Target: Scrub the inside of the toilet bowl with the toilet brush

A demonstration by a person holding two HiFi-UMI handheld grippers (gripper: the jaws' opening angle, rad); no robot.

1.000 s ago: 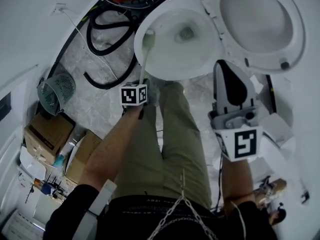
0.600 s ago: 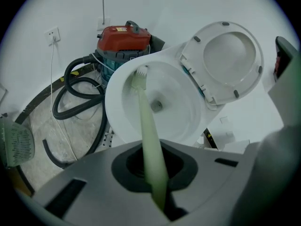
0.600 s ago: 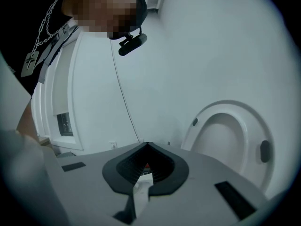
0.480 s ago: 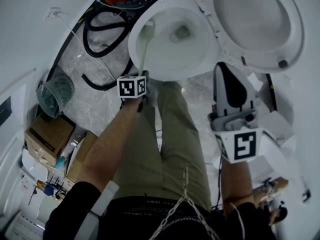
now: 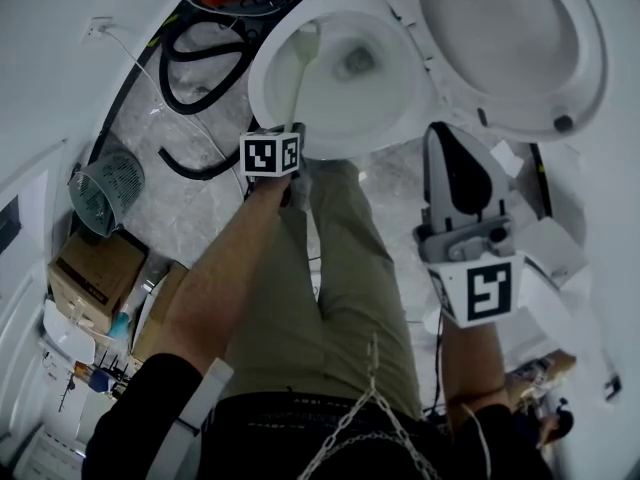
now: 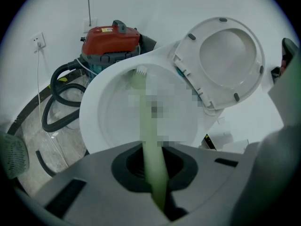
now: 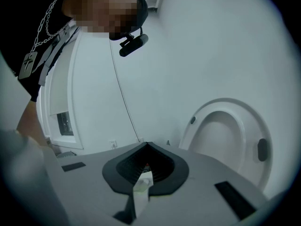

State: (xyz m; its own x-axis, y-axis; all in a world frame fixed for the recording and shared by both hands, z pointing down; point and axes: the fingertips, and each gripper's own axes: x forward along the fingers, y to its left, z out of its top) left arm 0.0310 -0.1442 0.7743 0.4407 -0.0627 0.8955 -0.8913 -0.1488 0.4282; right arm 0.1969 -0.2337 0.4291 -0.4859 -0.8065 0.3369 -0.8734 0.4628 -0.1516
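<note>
Your left gripper [image 6: 153, 173] has pushed forward: its jaws pinch the handle of one toilet brush [image 5: 305, 43], whose head now sits deeper inside the one toilet bowl [image 5: 258, 86]. Your right gripper [image 5: 452, 138] has its jaws pressed together, beside the bowl.

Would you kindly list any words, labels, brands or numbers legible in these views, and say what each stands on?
No text can be read in any view.
Red vacuum cleaner: a pale label on its top, too blurred to read.
Marker cubes: black-and-white square patterns, not lettering.
Cardboard boxes: no legible print.
</note>
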